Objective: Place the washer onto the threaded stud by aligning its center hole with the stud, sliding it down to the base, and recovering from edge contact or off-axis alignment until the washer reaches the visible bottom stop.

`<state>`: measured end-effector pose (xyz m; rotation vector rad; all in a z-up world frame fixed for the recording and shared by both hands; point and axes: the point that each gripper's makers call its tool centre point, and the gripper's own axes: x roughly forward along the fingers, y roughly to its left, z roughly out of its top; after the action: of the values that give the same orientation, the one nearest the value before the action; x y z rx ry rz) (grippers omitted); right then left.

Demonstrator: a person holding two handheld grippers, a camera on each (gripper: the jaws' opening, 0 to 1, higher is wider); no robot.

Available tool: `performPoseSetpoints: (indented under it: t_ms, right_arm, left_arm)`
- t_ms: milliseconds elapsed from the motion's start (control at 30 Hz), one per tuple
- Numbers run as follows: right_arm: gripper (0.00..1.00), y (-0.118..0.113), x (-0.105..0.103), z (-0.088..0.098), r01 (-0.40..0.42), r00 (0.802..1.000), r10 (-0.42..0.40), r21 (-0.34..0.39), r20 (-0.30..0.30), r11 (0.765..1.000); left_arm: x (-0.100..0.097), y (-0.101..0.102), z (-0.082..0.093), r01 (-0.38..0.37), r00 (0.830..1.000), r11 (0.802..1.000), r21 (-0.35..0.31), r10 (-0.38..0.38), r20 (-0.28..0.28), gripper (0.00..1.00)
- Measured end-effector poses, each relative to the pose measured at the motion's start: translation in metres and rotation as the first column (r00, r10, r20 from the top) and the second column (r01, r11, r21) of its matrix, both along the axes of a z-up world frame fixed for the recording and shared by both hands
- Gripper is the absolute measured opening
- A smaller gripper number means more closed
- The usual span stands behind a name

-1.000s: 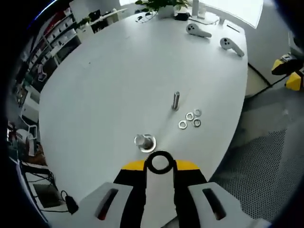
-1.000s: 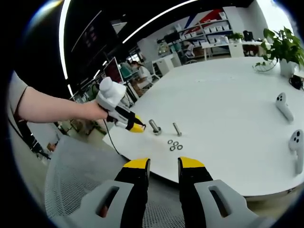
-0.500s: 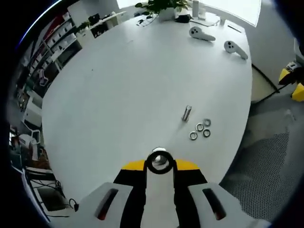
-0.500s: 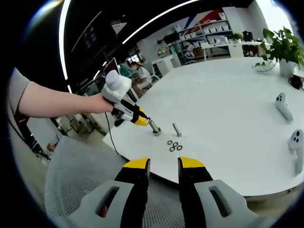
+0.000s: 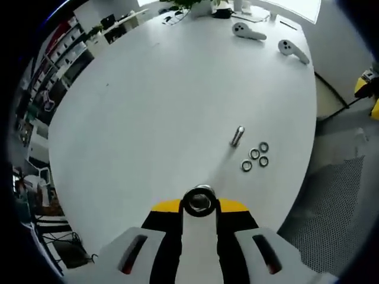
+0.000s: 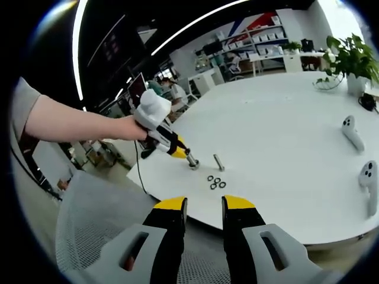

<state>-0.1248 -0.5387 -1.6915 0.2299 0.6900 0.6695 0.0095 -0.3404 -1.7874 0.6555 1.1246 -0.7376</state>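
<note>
My left gripper is shut on a dark ring washer, held flat between its yellow-tipped fingers. The metal top of the threaded stud shows through the washer's hole, near the table's front edge. In the right gripper view a hand holds that left gripper tilted down, its tip right over the upright stud. How far down the stud the washer sits I cannot tell. My right gripper hangs off the table's edge, open, with nothing between its fingers.
A second short stud stands beside three loose washers on the white round table. Two white controllers lie at the far side. A potted plant stands at the back. Mesh chair lies below the table's edge.
The left gripper has moved forward over the stud, so the stud's top now sits inside the washer's hole. The right gripper has stayed still.
</note>
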Motion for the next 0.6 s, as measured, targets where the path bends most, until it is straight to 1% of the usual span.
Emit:
performPoseSetpoints:
  t_ms: [133, 300, 433, 600]
  right_arm:
    - [0.26, 0.000, 0.000, 0.000, 0.000, 1.000, 0.000, -0.003, 0.000, 1.000]
    - [0.26, -0.003, 0.002, 0.000, 0.015, 1.000, -0.015, -0.002, 0.000, 1.000]
    - [0.26, -0.003, 0.001, -0.001, 0.011, 1.000, -0.011, -0.009, -0.002, 1.000]
    - [0.26, -0.004, 0.001, -0.002, 0.015, 1.000, -0.015, -0.013, -0.006, 1.000]
  left_arm:
    - [0.003, 0.001, -0.007, 0.011, 1.000, 1.000, 0.013, -0.011, -0.012, 0.19]
    - [0.003, -0.001, -0.019, 0.023, 0.999, 0.999, 0.035, -0.022, -0.029, 0.19]
    - [0.001, -0.001, -0.028, 0.033, 0.999, 0.998, 0.045, -0.031, -0.041, 0.19]
    - [0.002, 0.000, -0.036, 0.026, 0.998, 0.999, 0.046, -0.023, -0.050, 0.19]
